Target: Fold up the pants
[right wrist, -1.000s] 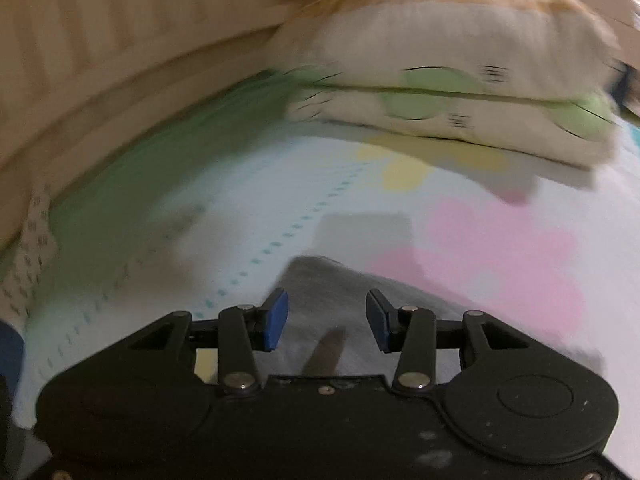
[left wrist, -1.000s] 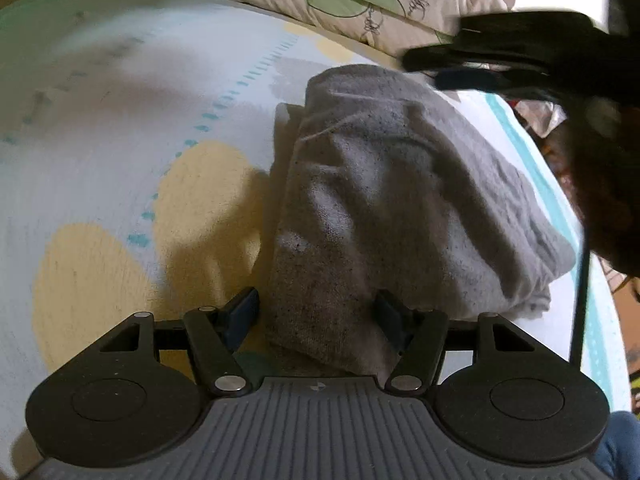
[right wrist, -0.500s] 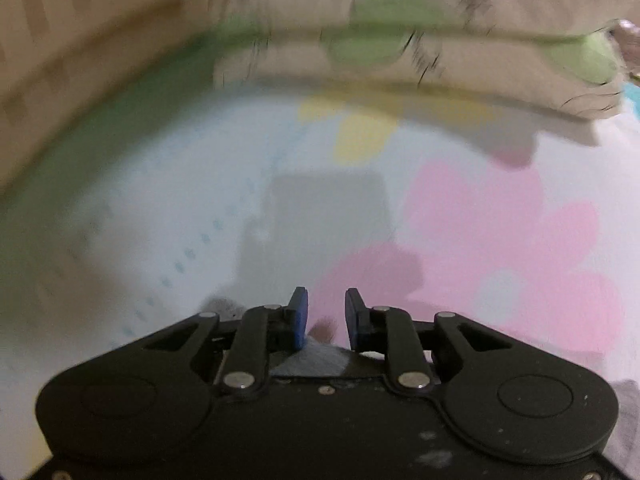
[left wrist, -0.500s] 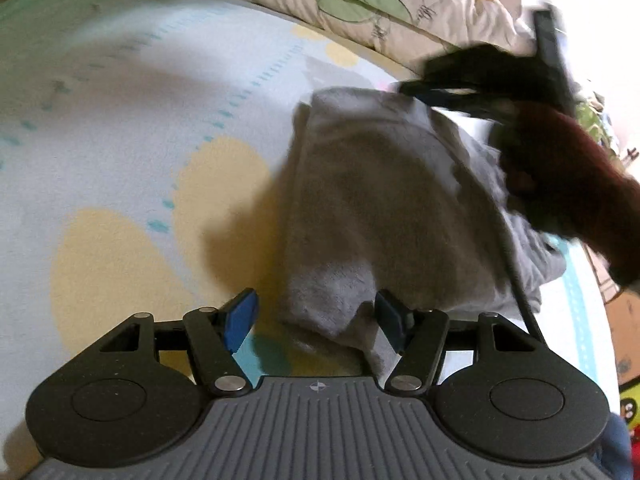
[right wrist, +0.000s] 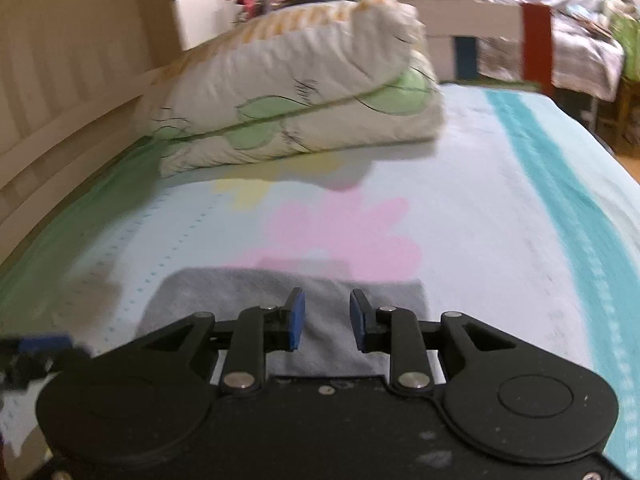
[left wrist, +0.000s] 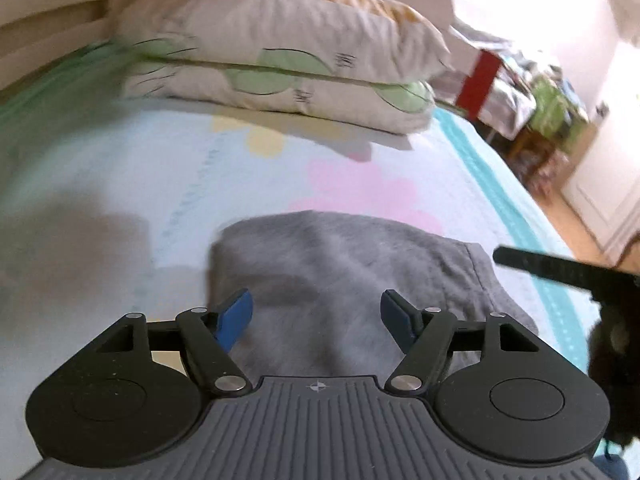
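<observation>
Your grey knit pants (left wrist: 344,276) lie folded on the bed (right wrist: 480,216); left tongs (left wrist: 316,316) just widened, right tongs (right wrist: 327,320) part-open, both empty. Folding looks finished; withdraw.

pants (right wrist: 280,312) — near edge behind gripper (right wrist: 327,322)

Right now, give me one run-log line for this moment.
pants: folded, flat on bed | left gripper: open, empty, opening | right gripper: open, empty, opening | pillows: beyond pants
</observation>
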Motion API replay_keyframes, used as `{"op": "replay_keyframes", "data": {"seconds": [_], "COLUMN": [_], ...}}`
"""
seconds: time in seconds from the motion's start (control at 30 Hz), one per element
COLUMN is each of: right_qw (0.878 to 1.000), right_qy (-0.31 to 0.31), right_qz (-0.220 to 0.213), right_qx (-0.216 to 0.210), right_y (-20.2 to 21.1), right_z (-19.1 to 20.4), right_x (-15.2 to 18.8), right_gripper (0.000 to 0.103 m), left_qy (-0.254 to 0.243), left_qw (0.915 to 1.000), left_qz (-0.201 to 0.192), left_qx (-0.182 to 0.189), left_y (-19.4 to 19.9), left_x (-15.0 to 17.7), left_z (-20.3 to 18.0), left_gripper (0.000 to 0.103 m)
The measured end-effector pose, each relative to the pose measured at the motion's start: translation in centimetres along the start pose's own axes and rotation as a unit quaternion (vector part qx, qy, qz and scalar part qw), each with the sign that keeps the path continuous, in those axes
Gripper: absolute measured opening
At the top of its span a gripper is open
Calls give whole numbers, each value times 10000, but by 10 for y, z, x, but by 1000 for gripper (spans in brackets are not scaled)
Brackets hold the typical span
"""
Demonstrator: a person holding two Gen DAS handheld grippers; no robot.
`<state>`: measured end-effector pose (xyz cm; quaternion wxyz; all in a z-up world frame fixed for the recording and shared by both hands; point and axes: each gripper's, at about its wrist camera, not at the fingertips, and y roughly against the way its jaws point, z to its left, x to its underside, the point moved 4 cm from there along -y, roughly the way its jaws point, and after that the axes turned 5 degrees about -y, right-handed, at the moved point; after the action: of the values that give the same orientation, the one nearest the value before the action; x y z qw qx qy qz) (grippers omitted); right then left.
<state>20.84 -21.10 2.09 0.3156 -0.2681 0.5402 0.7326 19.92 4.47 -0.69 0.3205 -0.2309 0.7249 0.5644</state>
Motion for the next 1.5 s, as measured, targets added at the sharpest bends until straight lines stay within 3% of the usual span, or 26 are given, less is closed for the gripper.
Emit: {"op": "replay_keyframes", "data": {"seconds": [0.2, 0.27, 0.33, 0.37, 0.4, 0.57, 0.83, 1.13, 1.5], "right_qw": [9998, 9995, 9960, 9952, 9968, 9974, 9977, 9971, 9936], "right_qy": [-134, -28, 115, 144, 210, 188, 226, 338, 628], "right_qz": [100, 195, 612, 675, 435, 294, 276, 252, 402], "right_qx": [87, 231, 638, 687, 641, 632, 568, 634, 849], "right_y": [-8, -20, -42, -50, -49, -49, -50, -50, -29], "right_z": [-11, -12, -20, -25, -27, -27, -28, -25, -17], "right_x": [21, 29, 48, 57, 63, 67, 67, 68, 83], "right_gripper": [31, 36, 37, 38, 39, 41, 42, 42, 58], "left_qy": [-494, -638, -574, -505, -484, -598, -615, -658, -707], "left_qw": [9982, 9958, 9920, 9926, 9932, 9912, 9889, 9881, 9845], "left_qz": [349, 653, 1123, 1099, 1060, 1160, 1279, 1295, 1537], "left_qx": [-60, -121, -99, -62, -55, -242, -429, -513, -458], "left_y": [-49, -69, -94, -100, -100, -102, -106, -107, -111], "left_x": [-2, 7, 20, 23, 24, 26, 22, 24, 17], "left_z": [-23, -23, -17, -13, -12, -22, -27, -27, -25], "left_gripper": [69, 71, 76, 85, 90, 97, 103, 103, 103]}}
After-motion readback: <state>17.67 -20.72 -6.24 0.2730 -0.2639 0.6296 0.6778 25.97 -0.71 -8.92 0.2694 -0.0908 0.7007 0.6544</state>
